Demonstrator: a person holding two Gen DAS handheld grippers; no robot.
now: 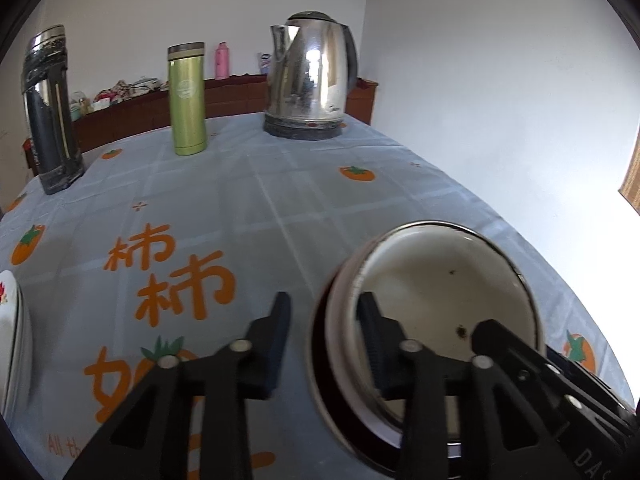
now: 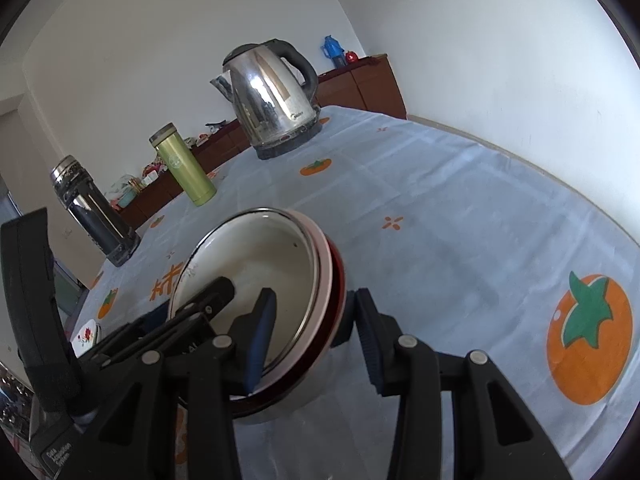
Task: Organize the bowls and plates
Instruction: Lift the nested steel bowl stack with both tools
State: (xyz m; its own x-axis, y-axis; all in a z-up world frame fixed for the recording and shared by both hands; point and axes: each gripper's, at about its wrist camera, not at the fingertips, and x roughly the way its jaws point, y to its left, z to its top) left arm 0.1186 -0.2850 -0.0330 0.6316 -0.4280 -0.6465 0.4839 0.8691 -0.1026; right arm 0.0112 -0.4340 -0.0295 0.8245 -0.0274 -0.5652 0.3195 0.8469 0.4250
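The stacked bowls sit tilted at the near right of the tablecloth. The left gripper and right gripper each straddle a rim, fingers apart, not visibly clamping. Glossy enamel looks stiff, slippery and chip-prone; opposite rims suit gripping.

The right gripper straddles the right rim of a stack of bowls; 1 finger is inside the white enamel top bowl, the other outside, with a gap to the red outer wall. The left gripper reaches into the stack from the left. Behind, on the tablecloth, stand a steel kettle, a green flask and a dark thermos.
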